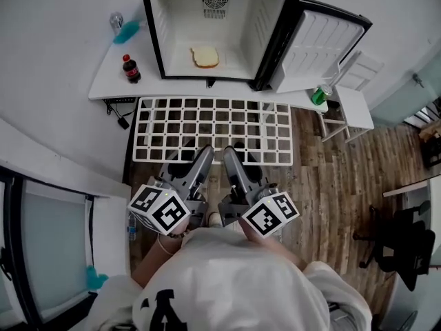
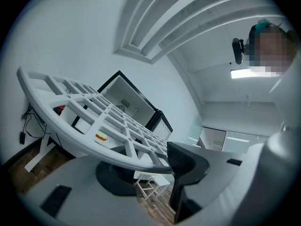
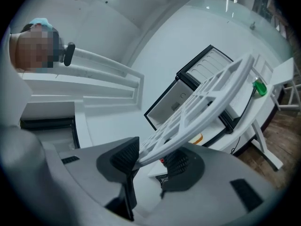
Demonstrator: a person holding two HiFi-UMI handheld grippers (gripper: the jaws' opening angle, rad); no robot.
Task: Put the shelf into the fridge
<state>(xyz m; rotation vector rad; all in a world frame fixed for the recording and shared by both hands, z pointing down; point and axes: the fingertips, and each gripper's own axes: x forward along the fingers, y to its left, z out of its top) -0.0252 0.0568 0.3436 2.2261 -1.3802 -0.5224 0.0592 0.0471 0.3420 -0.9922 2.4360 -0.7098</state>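
Note:
A white grid shelf (image 1: 213, 129) is held flat in front of me, just short of the white table. My left gripper (image 1: 198, 158) is shut on its near edge left of centre, and my right gripper (image 1: 233, 157) is shut on the same edge right of centre. In the left gripper view the shelf (image 2: 89, 112) runs across the jaws, its rim clamped between the pads. The right gripper view has the shelf (image 3: 207, 102) slanting up from the pads. The small fridge (image 1: 213, 29) stands open on the table, its door (image 1: 320, 40) swung to the right, with a slice of bread (image 1: 204, 57) on its floor.
On the white table (image 1: 110, 81) stand a cola bottle (image 1: 131, 68), a can (image 1: 116, 22) and a green bottle (image 1: 318, 95). A white step stool (image 1: 351, 109) is at the right on the wooden floor. A black office chair (image 1: 406, 243) sits at the far right.

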